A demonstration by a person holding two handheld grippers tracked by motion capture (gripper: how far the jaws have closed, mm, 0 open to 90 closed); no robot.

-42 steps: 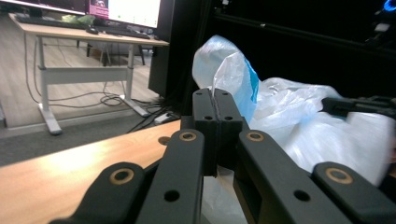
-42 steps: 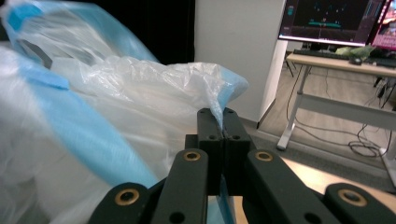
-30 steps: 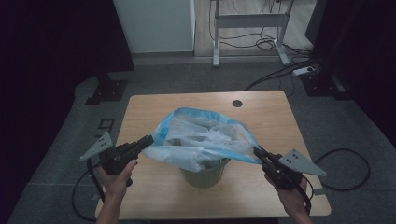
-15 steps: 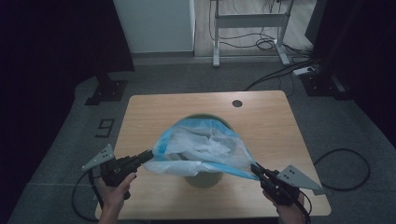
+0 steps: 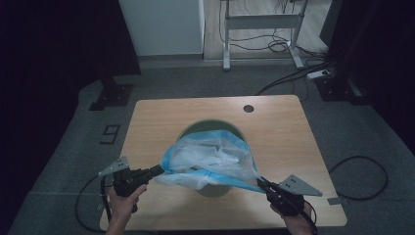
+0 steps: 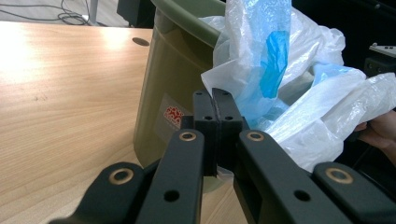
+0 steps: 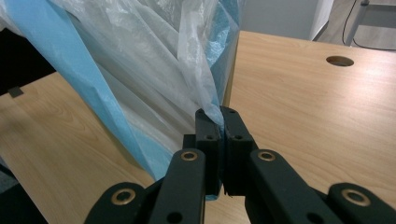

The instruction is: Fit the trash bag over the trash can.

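Both grippers, left (image 5: 159,170) and right (image 5: 260,181), clamp the bin liner's (image 5: 210,159) edge either side of the olive bin (image 5: 208,128); next, judged, stretching it over the rim.

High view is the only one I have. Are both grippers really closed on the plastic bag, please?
Observer: Yes. In the left gripper view, the left gripper is shut, pinching the plastic bag.
Operator: And the right one?
Observer: The right gripper is shut on the bag's edge, white film with a blue layer.
Operator: Anything on the bin I cannot see?
Observer: The green bin carries a sticker with a red mark on its side wall.
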